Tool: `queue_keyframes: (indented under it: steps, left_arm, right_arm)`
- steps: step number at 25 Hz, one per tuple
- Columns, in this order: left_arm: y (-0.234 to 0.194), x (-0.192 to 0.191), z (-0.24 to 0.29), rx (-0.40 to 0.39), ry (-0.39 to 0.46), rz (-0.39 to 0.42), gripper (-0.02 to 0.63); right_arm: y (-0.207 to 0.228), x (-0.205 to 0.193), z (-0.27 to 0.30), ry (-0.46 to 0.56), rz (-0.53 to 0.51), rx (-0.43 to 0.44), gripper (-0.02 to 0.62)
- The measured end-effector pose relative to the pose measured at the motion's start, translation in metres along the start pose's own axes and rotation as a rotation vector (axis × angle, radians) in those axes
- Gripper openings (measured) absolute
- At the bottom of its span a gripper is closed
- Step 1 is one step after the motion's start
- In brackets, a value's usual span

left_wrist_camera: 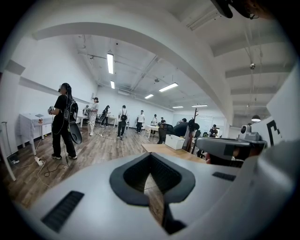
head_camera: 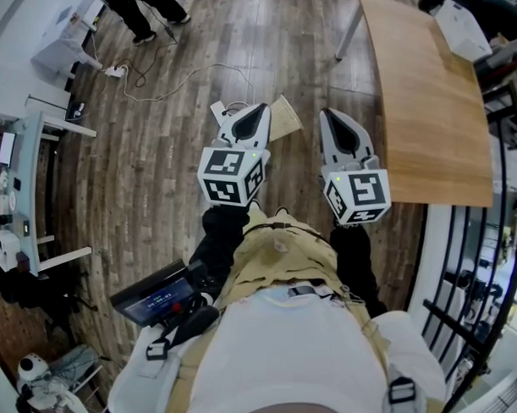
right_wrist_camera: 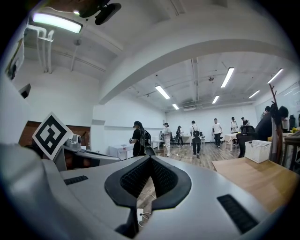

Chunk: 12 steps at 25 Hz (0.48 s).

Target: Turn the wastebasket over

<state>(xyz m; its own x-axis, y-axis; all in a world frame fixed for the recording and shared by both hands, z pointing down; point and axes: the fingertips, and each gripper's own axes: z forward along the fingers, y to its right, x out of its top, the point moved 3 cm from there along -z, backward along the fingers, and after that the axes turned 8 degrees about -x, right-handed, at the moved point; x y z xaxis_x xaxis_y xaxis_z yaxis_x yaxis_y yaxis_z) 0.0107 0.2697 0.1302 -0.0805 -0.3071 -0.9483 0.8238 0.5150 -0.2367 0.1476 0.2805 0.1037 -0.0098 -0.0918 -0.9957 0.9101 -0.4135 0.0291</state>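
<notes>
No words, brand names or numbers can be read anywhere. The marker cube (head_camera: pixel 232 177) on the left gripper (head_camera: pixel 260 110) and the marker cube (head_camera: pixel 358 196) on the right gripper (head_camera: pixel 326 114), both at the frame's centre, carry only black-and-white square code patterns. At lower left of the head view, a small lit screen (head_camera: pixel 158 298) shows pale characters too small to read.

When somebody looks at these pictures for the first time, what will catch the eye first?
The left hand-held gripper and right hand-held gripper, with black-and-white marker cubes, sit side by side mid head view, both shut and empty, over the wood floor. A light wooden table fills the upper right. In the gripper views, people stand across a white room.
</notes>
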Motion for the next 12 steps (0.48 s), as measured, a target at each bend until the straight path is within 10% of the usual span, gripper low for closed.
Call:
queue_keyframes:
  steps: [12]
  left_arm:
    - [0.013, -0.012, 0.016, -0.023, -0.037, 0.002, 0.002]
  right_arm:
    - [0.023, -0.014, -0.005, -0.017, 0.039, -0.037, 0.021]
